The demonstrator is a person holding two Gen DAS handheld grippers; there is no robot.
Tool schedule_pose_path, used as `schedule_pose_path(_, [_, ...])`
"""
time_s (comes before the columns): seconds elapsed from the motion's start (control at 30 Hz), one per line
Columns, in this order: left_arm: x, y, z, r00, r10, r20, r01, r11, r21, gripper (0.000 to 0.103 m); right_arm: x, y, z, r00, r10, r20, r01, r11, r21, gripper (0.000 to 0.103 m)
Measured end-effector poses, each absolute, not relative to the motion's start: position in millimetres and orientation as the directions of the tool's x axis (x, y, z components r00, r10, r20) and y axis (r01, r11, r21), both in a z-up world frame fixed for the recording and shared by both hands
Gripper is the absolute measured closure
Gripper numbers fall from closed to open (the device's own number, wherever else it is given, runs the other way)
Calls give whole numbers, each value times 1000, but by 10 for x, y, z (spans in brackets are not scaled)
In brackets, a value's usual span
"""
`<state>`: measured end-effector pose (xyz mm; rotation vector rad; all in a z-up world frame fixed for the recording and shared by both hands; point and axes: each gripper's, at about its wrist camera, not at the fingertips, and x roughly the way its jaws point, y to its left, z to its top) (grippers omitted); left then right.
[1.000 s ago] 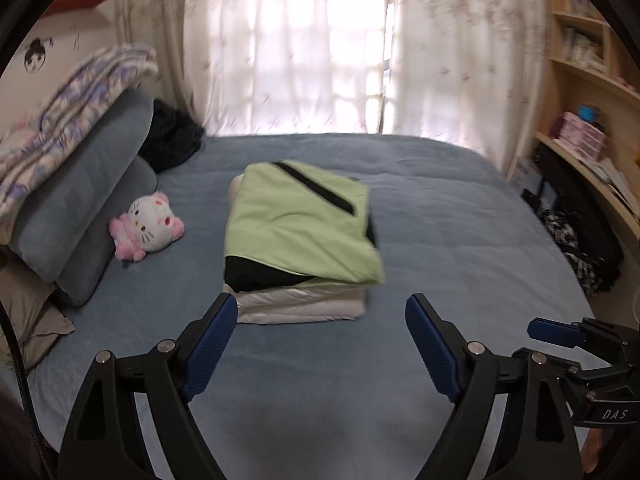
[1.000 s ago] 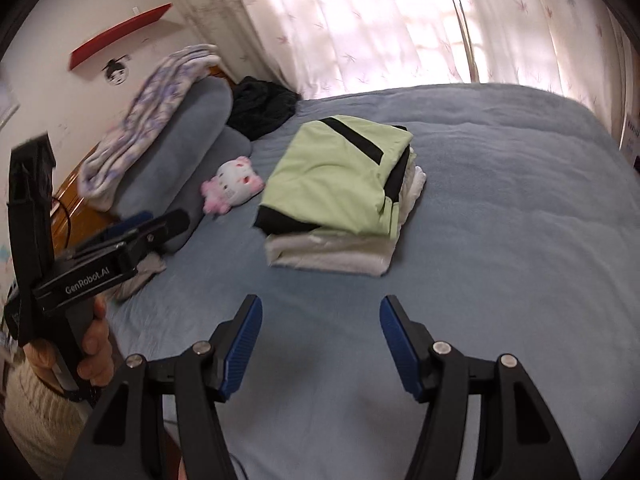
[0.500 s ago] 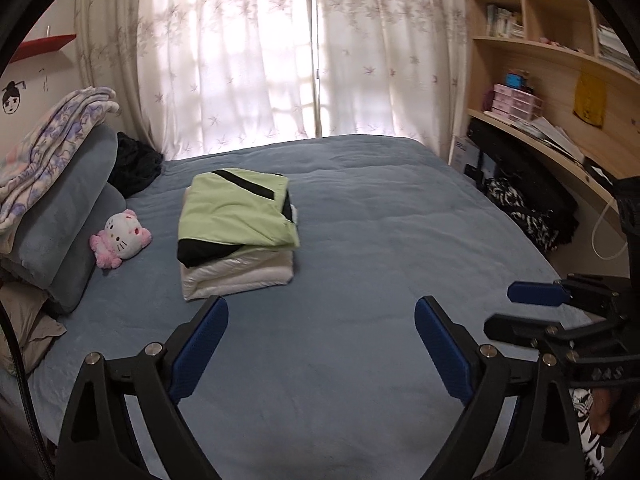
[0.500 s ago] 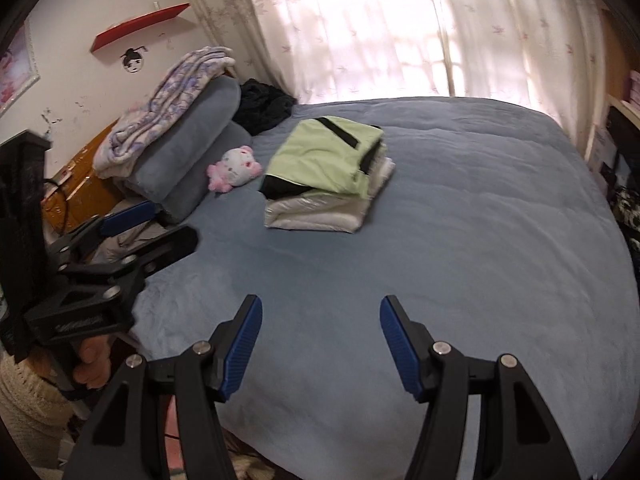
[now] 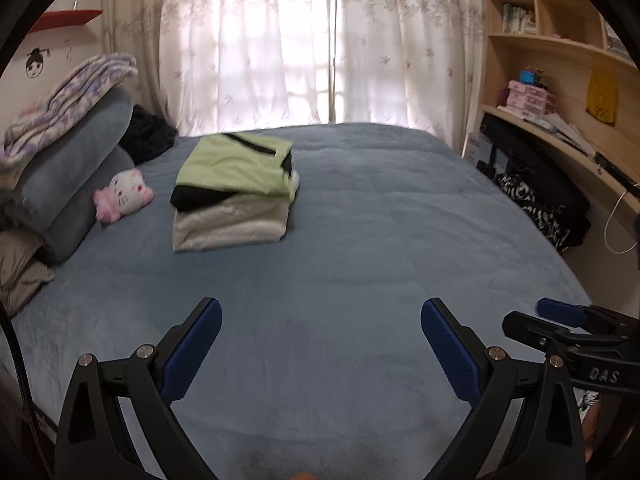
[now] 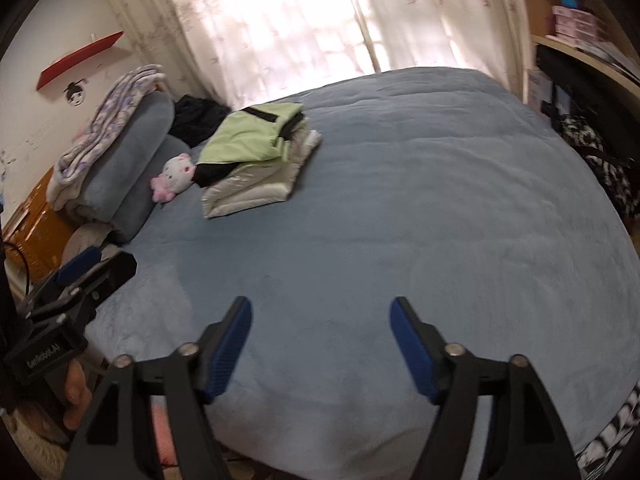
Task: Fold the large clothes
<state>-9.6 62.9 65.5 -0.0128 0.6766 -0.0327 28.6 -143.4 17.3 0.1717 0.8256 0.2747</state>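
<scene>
Folded green garment (image 5: 236,168) sat atop folded white one (image 5: 230,226) on bed (image 5: 360,240); left gripper (image 5: 320,340) and right gripper (image 6: 320,336) both gaped, empty; folding apparently finished.

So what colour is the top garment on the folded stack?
Light green with a black stripe, clearest in the left wrist view.

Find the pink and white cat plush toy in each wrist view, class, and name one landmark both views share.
Left wrist view: the cat plush toy lies at mid-left, against the grey-blue pillows.
Right wrist view: the plush lies left of centre in the upper half, against the same pillows.
Shared landmark: the stack of folded clothes with a light green garment on top sits just right of the plush in both views.
</scene>
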Motion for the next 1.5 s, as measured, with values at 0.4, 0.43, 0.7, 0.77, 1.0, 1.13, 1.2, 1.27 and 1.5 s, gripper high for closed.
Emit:
schedule_pose_path(0.4, [-146, 563, 105, 682, -40, -730, -25, 997, -77, 3, 43, -1267, -100, 690, 190, -698, -126, 982, 142, 6])
schedule_pose_path(0.43, [-156, 574, 92, 681, -36, -731, -29, 997, -76, 3, 35, -1259, -105, 693, 182, -697, -125, 983, 132, 6])
schedule_pose_path(0.7, [-181, 675, 68, 663, -38, -747, -50, 994, -95, 3, 7, -1212, -120, 690, 194, -697, -141, 981, 133, 6])
schedule_pose_path(0.77, [-192, 677, 70, 665, -32, -746, -54, 994, -90, 3, -7, -1201, -119, 692, 193, -696, -143, 981, 129, 6])
schedule_pose_path(1.0, [-235, 666, 81, 667, -24, -744, -61, 994, -87, 3, -36, -1181, -109, 692, 197, -695, -147, 980, 132, 6])
schedule_pose_path(1.13, [-244, 662, 85, 665, -14, -747, -68, 995, -80, 3, -51, -1161, -115, 689, 198, -697, -147, 980, 133, 6])
schedule_pose_path(1.2, [-240, 668, 81, 662, -11, -749, -72, 994, -77, 3, -54, -1153, -122, 682, 202, -703, -145, 979, 141, 6])
schedule_pose_path(1.27, [-237, 674, 81, 662, -6, -750, -76, 994, -75, 3, -66, -1140, -135, 679, 203, -705, -142, 979, 145, 6])
schedule_pose_path(1.5, [-214, 670, 59, 656, 4, -755, -79, 995, -64, 3, -60, -1149, -172, 668, 206, -715, -140, 979, 150, 6])
